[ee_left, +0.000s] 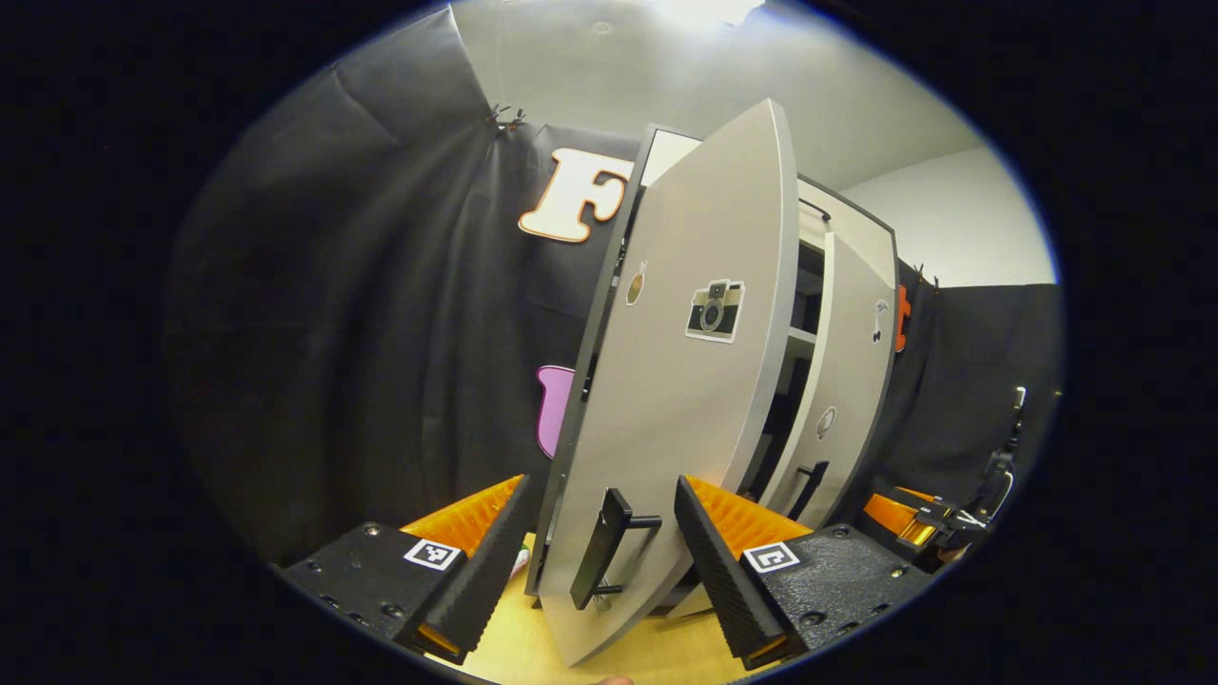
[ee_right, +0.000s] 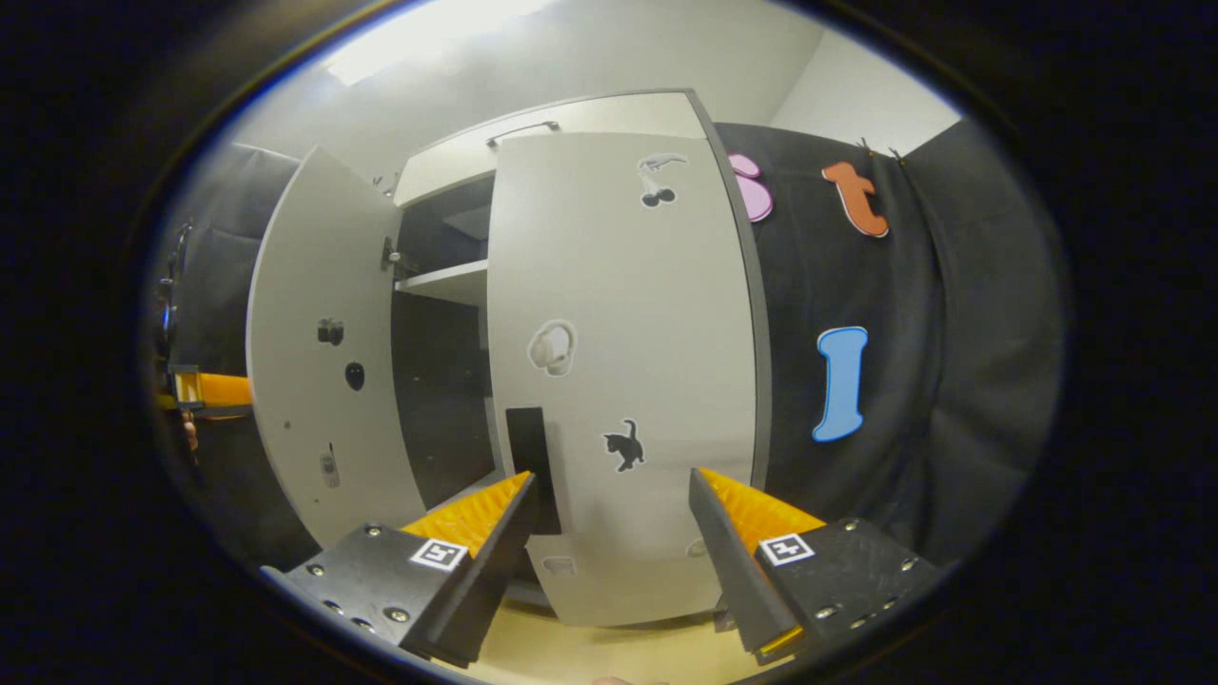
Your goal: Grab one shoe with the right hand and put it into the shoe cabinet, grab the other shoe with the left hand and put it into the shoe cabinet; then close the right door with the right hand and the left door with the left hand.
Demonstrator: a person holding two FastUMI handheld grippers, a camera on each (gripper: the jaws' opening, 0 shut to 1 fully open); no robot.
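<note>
The grey shoe cabinet [ee_right: 571, 114] stands on a pale wood top. In the left gripper view its left door [ee_left: 695, 400] hangs partly open. That door's black bar handle [ee_left: 601, 547] sits between the spread fingers of my left gripper [ee_left: 599, 495], which is open and grips nothing. In the right gripper view the right door [ee_right: 618, 314] is almost flush with the cabinet. My right gripper [ee_right: 611, 480] is open just in front of it, beside the door's black handle [ee_right: 530, 466]. The cabinet's inside is dark, with one shelf [ee_right: 447, 281] showing.
Black cloth walls close in on both sides of the cabinet. The wood top [ee_left: 533, 647] runs under the doors. In the left gripper view the right gripper [ee_left: 913, 518] shows at the far right. In the right gripper view the left gripper [ee_right: 214, 390] shows beyond the open left door [ee_right: 314, 285].
</note>
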